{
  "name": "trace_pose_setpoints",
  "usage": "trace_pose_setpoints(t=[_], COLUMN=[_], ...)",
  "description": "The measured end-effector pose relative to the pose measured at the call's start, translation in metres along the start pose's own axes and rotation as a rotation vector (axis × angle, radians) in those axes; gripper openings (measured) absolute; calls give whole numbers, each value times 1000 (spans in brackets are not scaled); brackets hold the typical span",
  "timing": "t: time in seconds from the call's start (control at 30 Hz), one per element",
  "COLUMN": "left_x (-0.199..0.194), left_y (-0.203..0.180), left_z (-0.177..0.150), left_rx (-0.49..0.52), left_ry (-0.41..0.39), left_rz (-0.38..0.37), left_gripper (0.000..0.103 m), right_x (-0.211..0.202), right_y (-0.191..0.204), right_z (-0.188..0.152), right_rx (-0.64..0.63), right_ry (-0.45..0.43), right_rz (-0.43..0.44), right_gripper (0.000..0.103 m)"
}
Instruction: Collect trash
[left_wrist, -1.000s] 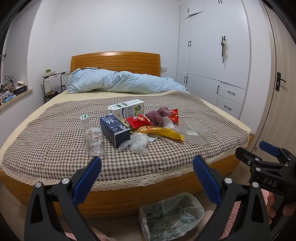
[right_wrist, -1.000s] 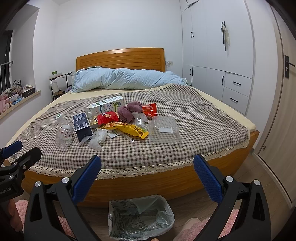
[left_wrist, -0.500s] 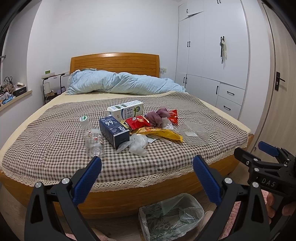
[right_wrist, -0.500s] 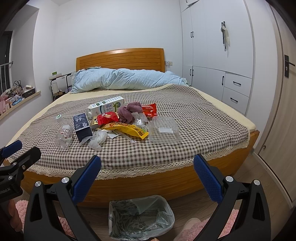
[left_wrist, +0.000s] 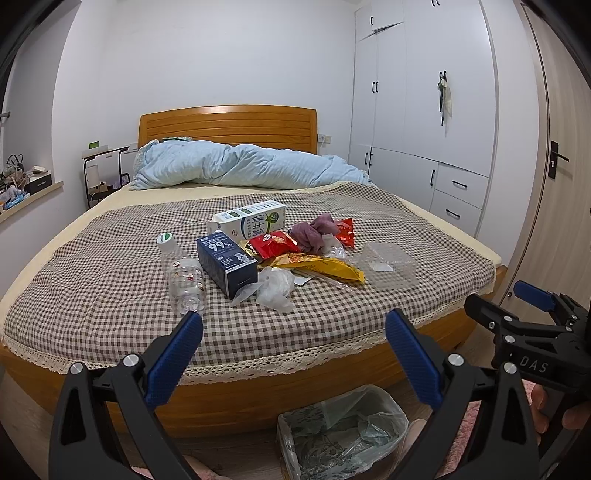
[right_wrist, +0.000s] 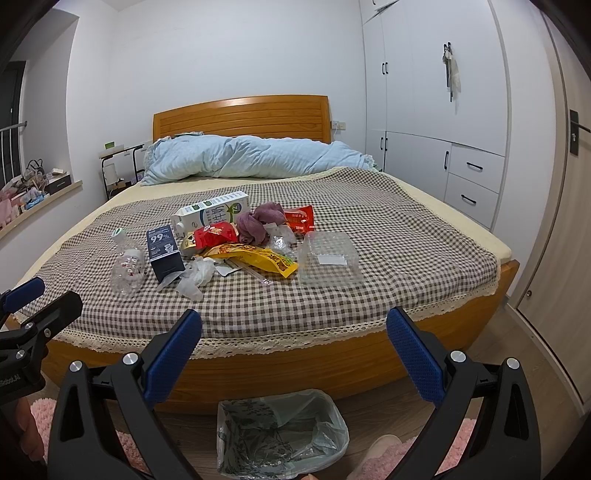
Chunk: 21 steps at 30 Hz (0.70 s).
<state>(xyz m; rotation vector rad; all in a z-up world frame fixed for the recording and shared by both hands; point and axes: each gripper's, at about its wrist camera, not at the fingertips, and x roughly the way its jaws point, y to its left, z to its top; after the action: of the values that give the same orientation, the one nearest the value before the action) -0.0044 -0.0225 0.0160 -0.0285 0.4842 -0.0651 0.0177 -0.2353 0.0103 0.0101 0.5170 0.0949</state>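
Trash lies piled mid-bed on the checked bedspread (left_wrist: 92, 280): a clear plastic bottle (left_wrist: 183, 275), a dark blue box (left_wrist: 226, 263), a white milk carton (left_wrist: 249, 221), red snack bags (left_wrist: 271, 244), a yellow wrapper (left_wrist: 325, 266), a crumpled clear bag (left_wrist: 275, 288), a purple cloth (left_wrist: 314, 234) and a clear plastic container (right_wrist: 328, 258). A bin lined with a plastic bag (right_wrist: 280, 432) stands on the floor at the bed's foot. My left gripper (left_wrist: 293, 328) and right gripper (right_wrist: 293, 328) both hang open and empty, short of the bed's front edge.
A light blue duvet (left_wrist: 243, 164) lies bunched against the wooden headboard. White wardrobes (left_wrist: 424, 110) line the right wall beside a door (left_wrist: 554, 166). A cluttered ledge (left_wrist: 22, 184) and a small side table stand left. Pink rugs (right_wrist: 44, 410) lie on the wooden floor.
Both views have barely shifted; the left wrist view has tilted up slightly. Nothing on the bed has moved and both grippers stay open.
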Motion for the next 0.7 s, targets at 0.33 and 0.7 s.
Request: trace_pose_setpoints(t=[0.33, 0.7], left_x=[5, 20], left_y=[1, 2], left_z=[4, 13], left_rx=[-5, -2], left_ry=[-4, -5], left_rz=[6, 17], left_gripper=[96, 96], right_x=[5, 24], right_y=[0, -7], right_z=[3, 7], right_rx=[4, 24], right_ry=[-4, -6], right_rz=[4, 14], right_gripper=[97, 97])
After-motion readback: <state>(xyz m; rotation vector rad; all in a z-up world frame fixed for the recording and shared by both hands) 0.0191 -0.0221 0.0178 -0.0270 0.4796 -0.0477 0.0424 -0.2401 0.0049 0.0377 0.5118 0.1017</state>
